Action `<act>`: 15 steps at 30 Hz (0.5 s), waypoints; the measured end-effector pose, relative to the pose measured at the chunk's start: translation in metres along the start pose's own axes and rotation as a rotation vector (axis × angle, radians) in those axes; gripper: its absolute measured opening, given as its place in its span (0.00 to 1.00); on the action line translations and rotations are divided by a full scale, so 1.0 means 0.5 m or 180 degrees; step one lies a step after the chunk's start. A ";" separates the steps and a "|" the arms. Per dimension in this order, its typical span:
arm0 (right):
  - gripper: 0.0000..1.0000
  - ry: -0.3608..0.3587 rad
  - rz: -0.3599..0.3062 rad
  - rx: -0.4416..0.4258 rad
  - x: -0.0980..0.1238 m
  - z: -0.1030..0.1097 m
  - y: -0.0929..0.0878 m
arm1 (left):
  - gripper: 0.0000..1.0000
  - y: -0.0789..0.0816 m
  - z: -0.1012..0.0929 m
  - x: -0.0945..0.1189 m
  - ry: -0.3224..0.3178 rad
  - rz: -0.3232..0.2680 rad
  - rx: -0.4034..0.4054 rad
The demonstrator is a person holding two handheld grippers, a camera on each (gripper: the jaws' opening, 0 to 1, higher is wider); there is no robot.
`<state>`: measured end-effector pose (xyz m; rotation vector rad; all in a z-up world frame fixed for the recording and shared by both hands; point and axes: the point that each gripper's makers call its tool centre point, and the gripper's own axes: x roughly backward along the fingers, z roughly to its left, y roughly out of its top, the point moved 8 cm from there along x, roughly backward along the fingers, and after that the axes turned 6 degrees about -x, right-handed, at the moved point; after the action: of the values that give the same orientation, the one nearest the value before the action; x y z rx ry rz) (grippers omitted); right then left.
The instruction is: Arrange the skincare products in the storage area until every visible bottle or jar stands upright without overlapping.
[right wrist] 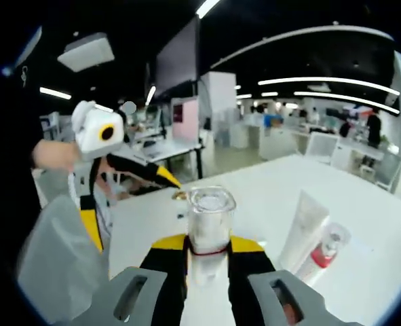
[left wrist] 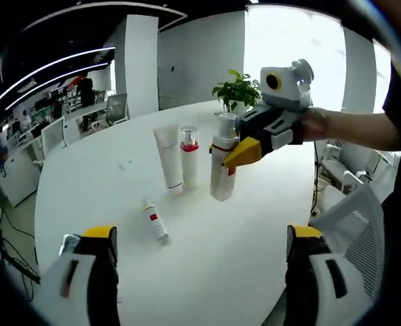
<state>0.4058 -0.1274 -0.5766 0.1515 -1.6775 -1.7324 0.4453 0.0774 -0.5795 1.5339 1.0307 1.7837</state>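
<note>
Nearest my lens in the right gripper view, the right gripper (right wrist: 207, 255) has its yellow-tipped jaws closed onto the sides of the clear-capped pump bottle (right wrist: 209, 227), which stands upright between them; in the left gripper view that same bottle (left wrist: 223, 166) stands on the white worktop (left wrist: 207, 251) with the right gripper (left wrist: 244, 153) clamped on it from the right, a hand (left wrist: 315, 124) behind it; the left gripper (left wrist: 200, 248) shows its two jaws wide apart at the bottom of its own view, with nothing between them and bare worktop ahead; just left of the held bottle stand a red-collared bottle (left wrist: 188, 155) and a white tube (left wrist: 168, 157), upright, close to each other, whether touching I cannot tell; nearer me and apart from them a small white bottle (left wrist: 155, 219) lies on its side; there is open surface all round it and toward the curved near edge; the far edge carries a potted plant (left wrist: 238, 89) behind the held bottle; a mesh chair (left wrist: 353, 224) sits off the right edge; beyond is an open office with desks and ceiling light strips, and distant people too small to make out; in the right gripper view the tube (right wrist: 304, 227) and red-collared bottle (right wrist: 324, 255) stand to the right, their bases cut off by my jaws; the left gripper (right wrist: 156, 176) enters from the left, its far jaw hidden.
</note>
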 end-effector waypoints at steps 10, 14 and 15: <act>0.15 -0.0160 0.0008 0.0114 -0.024 -0.039 -0.020 | 0.99 -0.024 -0.001 0.004 -0.0017 0.0041 0.0086; 0.15 -0.0192 0.0003 0.0121 -0.039 -0.058 -0.032 | 0.99 -0.033 0.005 0.003 -0.0013 0.0064 0.0118; 0.15 -0.0198 0.0010 0.0120 -0.043 -0.063 -0.035 | 0.99 -0.034 0.007 0.002 -0.0010 0.0066 0.0124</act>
<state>0.4318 -0.1431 -0.6055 0.1134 -1.7550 -1.7199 0.4476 0.0882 -0.5932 1.5760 1.0574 1.7843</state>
